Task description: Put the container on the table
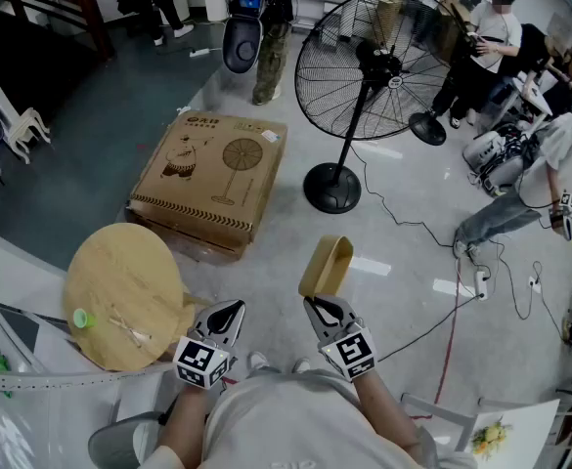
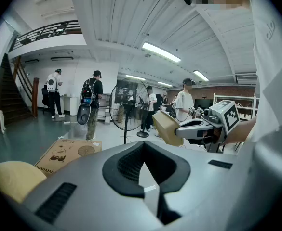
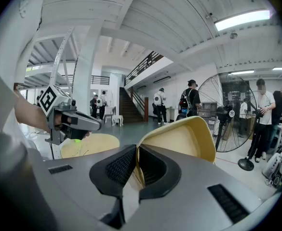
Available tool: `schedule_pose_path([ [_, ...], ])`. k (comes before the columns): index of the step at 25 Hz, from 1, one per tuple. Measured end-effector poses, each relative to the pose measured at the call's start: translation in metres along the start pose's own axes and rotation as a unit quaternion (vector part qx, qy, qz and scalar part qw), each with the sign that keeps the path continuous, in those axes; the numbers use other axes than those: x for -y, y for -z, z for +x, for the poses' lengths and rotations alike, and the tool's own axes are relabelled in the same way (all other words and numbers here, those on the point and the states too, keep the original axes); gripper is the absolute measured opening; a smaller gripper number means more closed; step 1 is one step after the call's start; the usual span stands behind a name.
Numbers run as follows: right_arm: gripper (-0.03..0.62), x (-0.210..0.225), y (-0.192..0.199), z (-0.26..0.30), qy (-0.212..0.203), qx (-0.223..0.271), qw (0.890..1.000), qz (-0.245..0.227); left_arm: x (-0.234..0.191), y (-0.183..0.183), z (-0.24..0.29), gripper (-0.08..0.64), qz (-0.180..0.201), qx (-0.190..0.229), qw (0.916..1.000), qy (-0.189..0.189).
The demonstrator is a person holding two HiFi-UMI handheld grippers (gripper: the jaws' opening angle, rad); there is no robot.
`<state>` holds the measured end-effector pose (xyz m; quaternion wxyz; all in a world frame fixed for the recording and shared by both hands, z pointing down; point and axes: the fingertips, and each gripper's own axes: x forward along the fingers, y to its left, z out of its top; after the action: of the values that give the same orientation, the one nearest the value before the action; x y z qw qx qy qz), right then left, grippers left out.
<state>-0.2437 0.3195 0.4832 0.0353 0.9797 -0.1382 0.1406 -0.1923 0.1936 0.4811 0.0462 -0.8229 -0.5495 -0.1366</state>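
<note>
A tan, open-topped container [image 1: 327,262] hangs above the floor, tilted on its side. My right gripper [image 1: 323,308] is shut on its rim. In the right gripper view the thin container wall [image 3: 184,138] is pinched between the dark pads. The round wooden table [image 1: 124,291] stands to the left of the container, apart from it. My left gripper [image 1: 233,310] hovers by the table's right edge, shut, with nothing held. The left gripper view shows the container [image 2: 166,126] off to its right, and the table edge [image 2: 13,177] low on the left.
On the table lie a small green cap [image 1: 80,318] and thin sticks [image 1: 129,328]. A cardboard fan box [image 1: 212,169] sits on the floor beyond the table. A large floor fan [image 1: 364,76] stands ahead. Cables [image 1: 442,311] trail to the right. People stand farther off.
</note>
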Motion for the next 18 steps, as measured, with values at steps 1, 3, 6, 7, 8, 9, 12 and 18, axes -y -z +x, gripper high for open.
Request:
schedule_pose_path([
  [1,0.043,-0.003,0.001,0.001,0.002,-0.002,1.000,0.001,-0.001,0.001,-0.003,0.015,0.003,-0.002,1.0000,-0.002],
  [3,0.043,-0.010,0.001,0.005,0.003,-0.004,1.000,0.004,-0.003,0.004,-0.009,0.015,0.003,-0.004,1.0000,-0.005],
  [6,0.043,-0.022,-0.002,0.013,-0.006,-0.009,1.000,0.002,-0.012,0.006,-0.019,0.015,-0.014,0.004,0.9998,-0.012],
  [7,0.043,-0.025,-0.002,0.017,-0.009,-0.013,1.000,-0.002,-0.017,0.006,-0.023,0.015,-0.019,0.007,0.9997,-0.016],
  [8,0.043,-0.028,-0.003,0.021,-0.011,-0.016,1.000,-0.004,-0.024,0.006,-0.027,0.015,-0.023,0.010,0.9994,-0.023],
  [9,0.043,-0.030,-0.005,0.024,-0.013,-0.017,1.000,-0.004,-0.030,0.007,-0.031,0.015,-0.026,0.013,0.9991,-0.030],
  [12,0.043,-0.038,-0.013,0.034,-0.010,-0.018,1.000,-0.006,-0.048,0.008,-0.041,0.015,-0.033,0.021,0.9982,-0.047],
  [18,0.043,-0.053,-0.021,0.057,0.000,-0.017,1.000,-0.017,-0.083,0.015,-0.061,0.015,-0.038,0.035,0.9969,-0.060],
])
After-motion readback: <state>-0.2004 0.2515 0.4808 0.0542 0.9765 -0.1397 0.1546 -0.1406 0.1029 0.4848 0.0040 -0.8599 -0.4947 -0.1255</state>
